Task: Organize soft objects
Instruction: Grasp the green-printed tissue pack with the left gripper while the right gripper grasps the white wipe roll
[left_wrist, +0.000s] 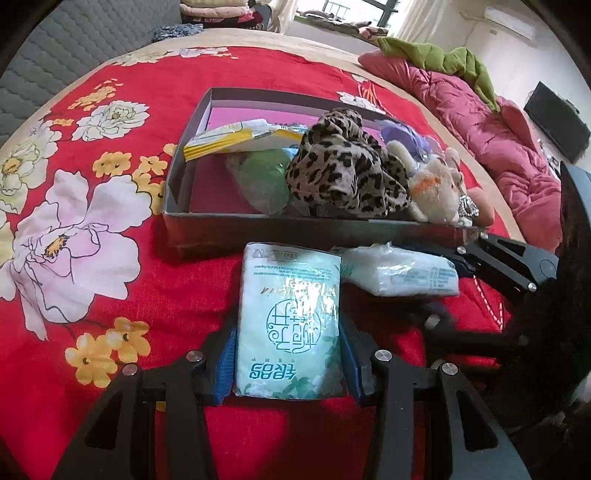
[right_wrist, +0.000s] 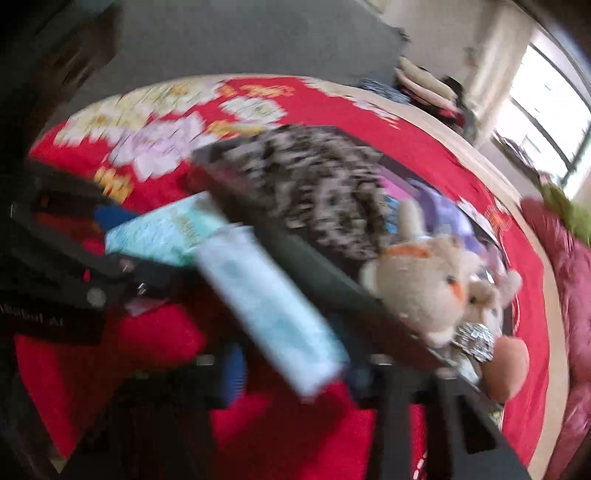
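Red bedding printed with large pale flowers (left_wrist: 77, 236) covers the bed, with a rumpled pink quilt (left_wrist: 480, 122) and a green cloth (left_wrist: 439, 55) heaped along its far side. On the bedding sits a shallow dark cardboard box (left_wrist: 221, 232) with a pink floor. It holds a yellow-and-white packet (left_wrist: 236, 138) propped on the left wall, a green translucent bag (left_wrist: 262, 177), a leopard-print fabric bundle (left_wrist: 343, 166), a purple soft item (left_wrist: 402, 133) behind that, and a beige plush toy (left_wrist: 436, 188) at the right end.

Just in front of the box, the left gripper (left_wrist: 288, 354) pinches a mint-green tissue pack (left_wrist: 291, 321) between its blue pads (left_wrist: 227, 354), which press on the pack's two long sides. The pack stands lengthwise along the fingers, its far end close to the box's near wall.

Beside it on the right, a second, paler tissue pack (left_wrist: 402, 273) lies crosswise, its left end touching the first pack. The right gripper (right_wrist: 295, 369) comes in from the right. Its own view is badly smeared, but the pale pack (right_wrist: 269, 310) appears to sit between its blue pads (right_wrist: 234, 373), the jaws narrowed around it; whether they actually press on it I cannot tell.
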